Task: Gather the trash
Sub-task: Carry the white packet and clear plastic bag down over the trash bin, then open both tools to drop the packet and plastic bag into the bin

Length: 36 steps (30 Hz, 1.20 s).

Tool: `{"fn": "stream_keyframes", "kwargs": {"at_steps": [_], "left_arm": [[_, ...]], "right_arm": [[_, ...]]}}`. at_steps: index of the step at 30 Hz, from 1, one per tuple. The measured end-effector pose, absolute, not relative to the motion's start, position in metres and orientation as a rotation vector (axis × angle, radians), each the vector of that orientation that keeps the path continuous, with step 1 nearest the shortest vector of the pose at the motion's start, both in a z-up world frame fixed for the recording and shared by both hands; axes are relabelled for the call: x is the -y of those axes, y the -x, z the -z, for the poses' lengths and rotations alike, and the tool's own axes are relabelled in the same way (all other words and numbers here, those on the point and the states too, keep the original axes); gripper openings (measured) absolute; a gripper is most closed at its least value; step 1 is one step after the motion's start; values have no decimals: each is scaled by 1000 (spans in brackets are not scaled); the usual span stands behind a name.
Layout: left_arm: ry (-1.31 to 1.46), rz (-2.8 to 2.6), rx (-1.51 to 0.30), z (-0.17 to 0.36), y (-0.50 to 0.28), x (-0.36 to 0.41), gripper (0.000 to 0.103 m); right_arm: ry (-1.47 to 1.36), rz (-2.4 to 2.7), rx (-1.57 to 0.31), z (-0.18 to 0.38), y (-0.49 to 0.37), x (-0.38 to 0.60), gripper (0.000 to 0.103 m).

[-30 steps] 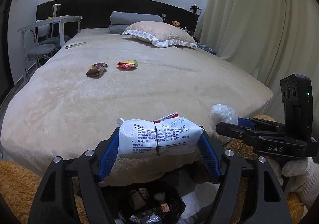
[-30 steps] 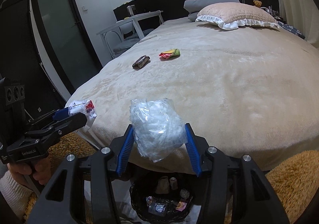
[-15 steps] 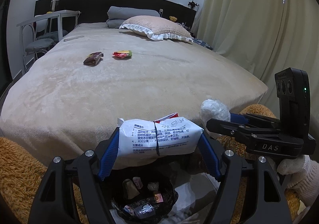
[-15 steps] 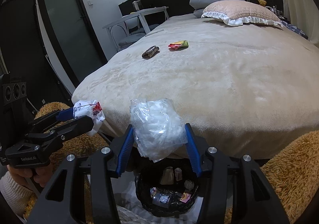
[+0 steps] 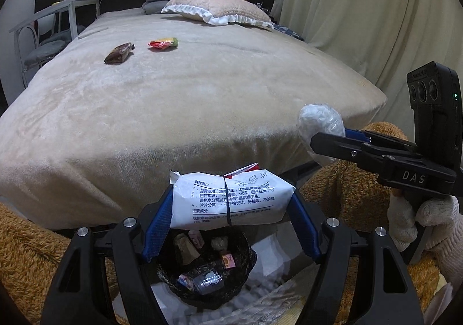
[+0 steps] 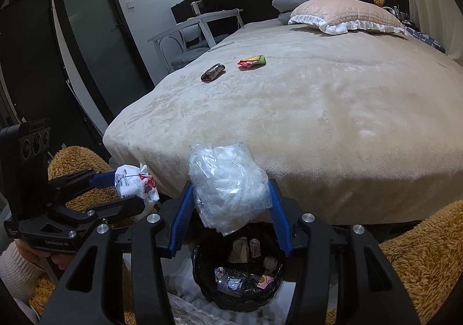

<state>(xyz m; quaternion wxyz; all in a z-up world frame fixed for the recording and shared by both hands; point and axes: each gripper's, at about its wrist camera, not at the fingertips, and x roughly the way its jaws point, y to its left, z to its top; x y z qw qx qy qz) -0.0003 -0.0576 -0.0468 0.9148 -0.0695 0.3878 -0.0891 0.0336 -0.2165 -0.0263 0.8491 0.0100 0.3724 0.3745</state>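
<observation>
My left gripper (image 5: pixel 231 212) is shut on a white wet-wipe packet (image 5: pixel 231 200) and holds it above a black-lined trash bin (image 5: pixel 207 270) on the floor at the foot of the bed. My right gripper (image 6: pixel 230 203) is shut on a crumpled clear plastic bag (image 6: pixel 228 180) above the same bin (image 6: pixel 240 273). Each gripper shows in the other's view: the right one (image 5: pixel 324 134) at right, the left one (image 6: pixel 136 192) at left. A brown wrapper (image 5: pixel 119 53) and a red-yellow wrapper (image 5: pixel 163 43) lie far up the bed.
The beige bed (image 5: pixel 202 88) fills the middle, with pillows (image 5: pixel 220 8) at the head. A white chair (image 5: pixel 49 35) stands at its left, curtains (image 5: pixel 376 21) at right. Brown fluffy fabric (image 6: pixel 419 252) lies on both sides of the bin. A dark door (image 6: pixel 98 44) is left.
Both grippers have drawn back and down from the bed edge with their loads. The bin now shows more fully under them.
</observation>
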Motion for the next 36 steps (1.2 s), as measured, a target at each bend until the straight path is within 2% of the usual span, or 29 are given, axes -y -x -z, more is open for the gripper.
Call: {"fn": "stream_keyframes", "kwargs": {"at_steps": [12, 22, 34, 36], "left_arm": [[189, 202, -940, 71, -12, 59, 73], [182, 144, -1079, 96, -26, 58, 73], [172, 107, -1112, 104, -32, 58, 74], [176, 92, -1116, 104, -33, 57, 77]], "right_arm": [[10, -799, -875, 40, -40, 206, 51], [-10, -774, -1042, 65, -59, 197, 51], [4, -769, -1112, 81, -64, 183, 52], [2, -767, -1116, 82, -66, 181, 53]]}}
